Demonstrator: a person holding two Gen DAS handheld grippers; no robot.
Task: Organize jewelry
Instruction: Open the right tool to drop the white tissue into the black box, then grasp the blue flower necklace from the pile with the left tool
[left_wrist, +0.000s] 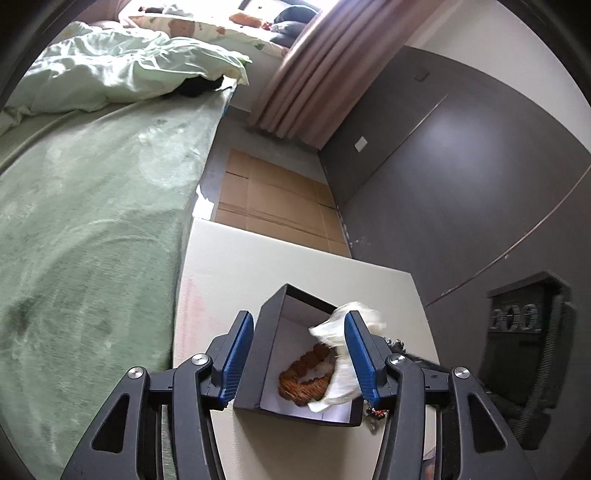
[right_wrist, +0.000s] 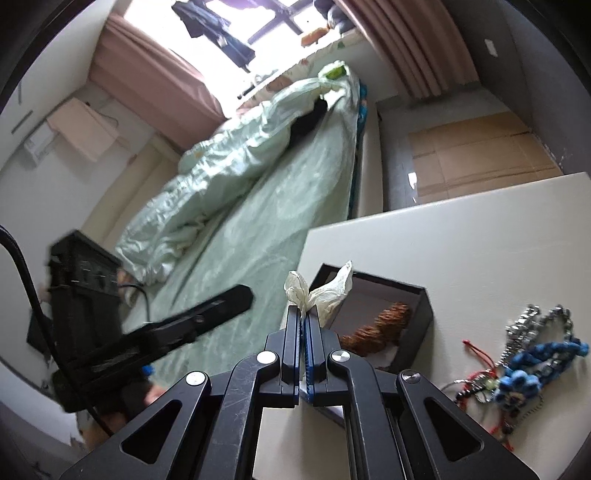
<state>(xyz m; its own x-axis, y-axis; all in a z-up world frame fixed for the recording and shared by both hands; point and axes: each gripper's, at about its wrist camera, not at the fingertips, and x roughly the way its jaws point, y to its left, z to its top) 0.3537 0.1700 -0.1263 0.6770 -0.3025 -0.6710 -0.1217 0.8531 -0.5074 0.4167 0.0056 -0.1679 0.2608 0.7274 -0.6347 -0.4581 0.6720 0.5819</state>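
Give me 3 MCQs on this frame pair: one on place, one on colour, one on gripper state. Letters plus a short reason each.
1. Where does the brown beaded piece lie?
A. on the bed
B. inside the black box
C. on the cardboard

2. What colour is the chunky beaded piece in the loose pile on the white table?
A. blue
B. green
C. yellow

3. What state is the right gripper in?
A. open and bare
B. shut on the white tissue
C. shut on a necklace

Key: 1 B, it sits on the box's white floor. 2 A, the beads are plainly blue. 3 B, the tissue sticks up from the closed fingers, while the left gripper is open around the box.
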